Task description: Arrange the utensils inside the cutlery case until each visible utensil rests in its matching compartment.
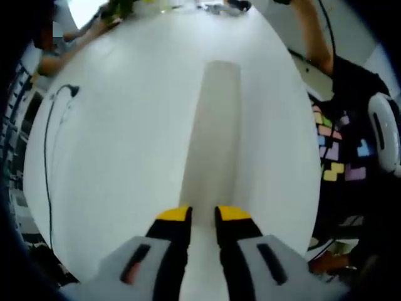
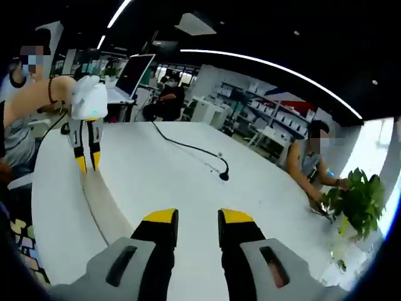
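Yellow-tipped left gripper [image 2: 87, 164] upright over cutlery case [image 2: 106, 210]

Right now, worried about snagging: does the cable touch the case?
Apart. The left gripper view shows bare table between cable and case.

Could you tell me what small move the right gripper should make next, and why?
Probably ease the right gripper, open and empty, over to the near end of the long pale case, if that is what it is. The left gripper stands at its other end on the white table; with both ends held, it could likely be opened.
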The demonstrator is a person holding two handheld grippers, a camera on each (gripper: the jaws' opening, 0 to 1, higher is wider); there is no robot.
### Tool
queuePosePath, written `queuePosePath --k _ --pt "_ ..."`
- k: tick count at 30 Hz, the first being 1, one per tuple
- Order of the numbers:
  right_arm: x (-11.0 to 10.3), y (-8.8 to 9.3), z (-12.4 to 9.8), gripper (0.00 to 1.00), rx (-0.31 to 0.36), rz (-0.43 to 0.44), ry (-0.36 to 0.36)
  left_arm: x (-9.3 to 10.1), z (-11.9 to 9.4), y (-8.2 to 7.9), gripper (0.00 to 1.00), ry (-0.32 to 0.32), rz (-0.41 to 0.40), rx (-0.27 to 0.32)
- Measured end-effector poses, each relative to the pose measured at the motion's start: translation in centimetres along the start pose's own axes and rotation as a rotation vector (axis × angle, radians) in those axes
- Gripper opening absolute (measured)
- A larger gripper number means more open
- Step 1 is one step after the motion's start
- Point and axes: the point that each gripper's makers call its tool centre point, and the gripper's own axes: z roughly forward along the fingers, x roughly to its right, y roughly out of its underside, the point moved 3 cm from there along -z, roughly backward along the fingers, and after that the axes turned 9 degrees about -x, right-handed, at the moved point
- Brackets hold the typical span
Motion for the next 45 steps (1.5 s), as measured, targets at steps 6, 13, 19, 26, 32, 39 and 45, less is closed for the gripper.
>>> queuePosePath --k 6,13,19,26,32,39,45 --pt "2.5 2.2 -3.1 0.33 0.162 0.182 0.155 0.1 0.1 0.1 0.16 -0.004 -0.001 -0.005" --pt "2.9 4.4 -6.0 0.41 0.272 0.268 0.234 0.2 0.2 0.2 0.16 -0.005 -0.021 -0.004" --pt "3.5 6.0 -7.8 0.57 0.344 0.297 0.288 1.0 0.5 0.2 0.16 -0.01 -0.019 -0.015" --pt "3.7 7.1 -8.4 0.88 0.314 0.307 0.321 0.9 0.5 0.2 0.16 -0.017 -0.027 -0.016" --pt "3.4 6.8 -8.2 0.99 0.317 0.31 0.301 1.0 0.5 0.1 0.15 -0.016 -0.064 -0.011" --pt "3.1 7.2 -8.0 0.99 0.301 0.316 0.287 0.7 0.3 0.2 0.15 -0.032 -0.062 -0.036" --pt "3.3 8.1 -7.5 0.98 0.268 0.336 0.306 0.4 -1.2 0.4 0.15 -0.061 -0.119 -0.006"
